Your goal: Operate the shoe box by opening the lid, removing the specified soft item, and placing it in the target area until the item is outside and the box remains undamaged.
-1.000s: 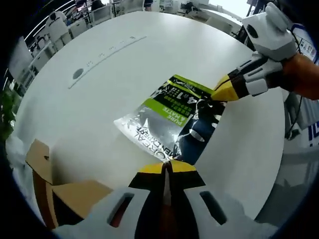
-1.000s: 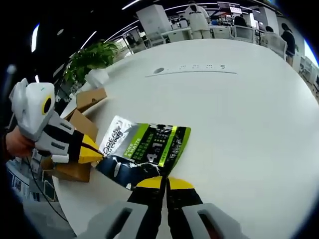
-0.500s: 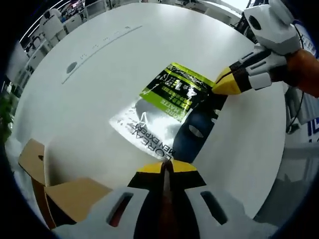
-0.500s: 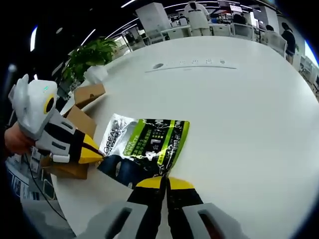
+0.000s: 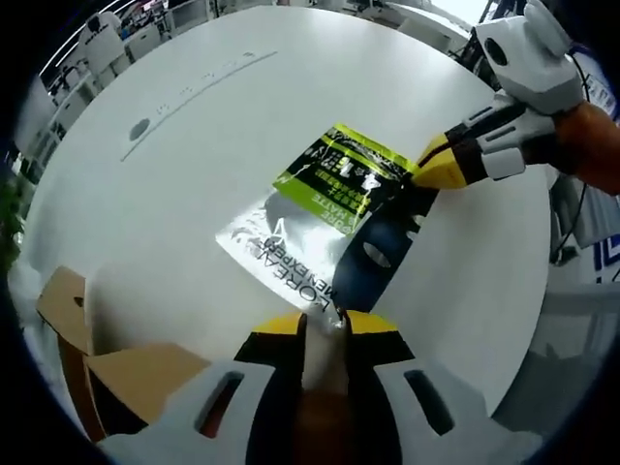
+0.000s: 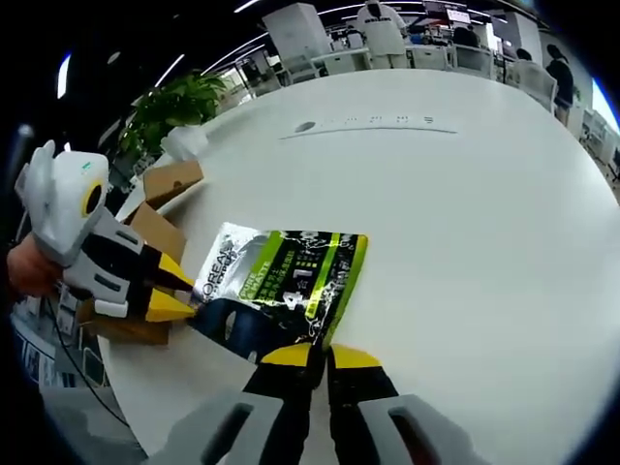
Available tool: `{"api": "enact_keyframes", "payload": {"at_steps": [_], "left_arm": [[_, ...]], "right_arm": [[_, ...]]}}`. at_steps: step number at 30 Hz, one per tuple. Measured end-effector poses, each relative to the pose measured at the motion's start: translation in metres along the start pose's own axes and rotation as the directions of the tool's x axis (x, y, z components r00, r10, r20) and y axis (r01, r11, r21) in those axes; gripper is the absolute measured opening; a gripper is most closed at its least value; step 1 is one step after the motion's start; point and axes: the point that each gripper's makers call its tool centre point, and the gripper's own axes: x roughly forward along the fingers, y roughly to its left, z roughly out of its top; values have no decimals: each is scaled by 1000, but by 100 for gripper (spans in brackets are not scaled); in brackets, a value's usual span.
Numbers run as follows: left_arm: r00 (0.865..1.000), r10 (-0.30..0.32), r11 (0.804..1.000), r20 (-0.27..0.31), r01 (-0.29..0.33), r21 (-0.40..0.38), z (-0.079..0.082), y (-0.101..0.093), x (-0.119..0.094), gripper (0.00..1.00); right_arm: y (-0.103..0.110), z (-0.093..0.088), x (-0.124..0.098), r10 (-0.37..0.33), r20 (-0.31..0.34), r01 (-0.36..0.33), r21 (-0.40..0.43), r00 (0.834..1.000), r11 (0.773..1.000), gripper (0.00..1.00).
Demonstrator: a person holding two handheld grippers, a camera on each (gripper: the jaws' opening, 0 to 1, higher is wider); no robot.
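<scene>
One pouch (image 5: 334,213), two grippers (image 5: 325,325) (image 6: 321,356)

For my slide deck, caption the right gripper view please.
Both grippers, right gripper and left gripper, at the foil pouch on the white table.

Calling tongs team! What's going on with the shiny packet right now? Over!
Left tongs open at packet edge. Right tongs shut on opposite edge. Packet flat on table, outside cardboard box. Nothing in the way.
</scene>
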Motion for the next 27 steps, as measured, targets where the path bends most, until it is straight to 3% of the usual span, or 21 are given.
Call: {"api": "enact_keyframes", "payload": {"at_steps": [14,18,21,27], "left_arm": [[992,30,994,125,-16,-111,21,11,-42,22],[981,17,989,193,12,-146,31,10,-60,23],[979,8,988,205,23,-149,31,12,-70,24],[959,16,974,284,50,-221,31,22,-95,26]], "right_arm": [[6,13,-22,-10,36,10,-2,999,1000,2],[10,24,-31,-12,63,13,-9,998,1000,2],[14,33,-38,-10,88,11,-9,996,1000,3],[24,48,-53,6,142,-6,-3,990,1000,4]]}}
